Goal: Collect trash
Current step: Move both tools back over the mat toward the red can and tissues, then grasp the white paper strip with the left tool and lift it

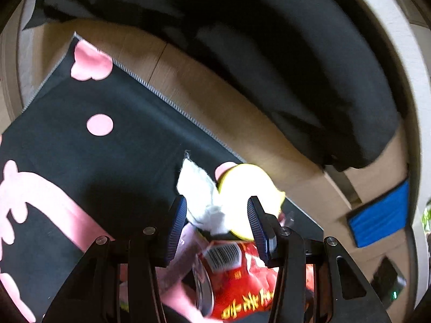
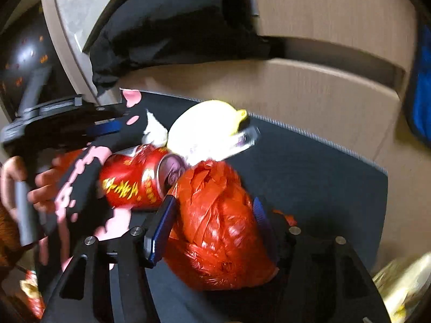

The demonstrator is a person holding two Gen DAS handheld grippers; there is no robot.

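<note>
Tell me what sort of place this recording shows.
Probably a home room, at floor level: a black mat with pink shapes lies on wood-look flooring, dark bedding or cushion beside it, with a red can and red plastic bag as litter.

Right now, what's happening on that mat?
A person with a handheld gripper in each hand is gathering trash on a black mat with pink shapes. The right gripper straddles a crumpled red plastic bag. The left gripper is open over a white tissue, a yellow-rimmed object and a red can lying on its side.
</note>
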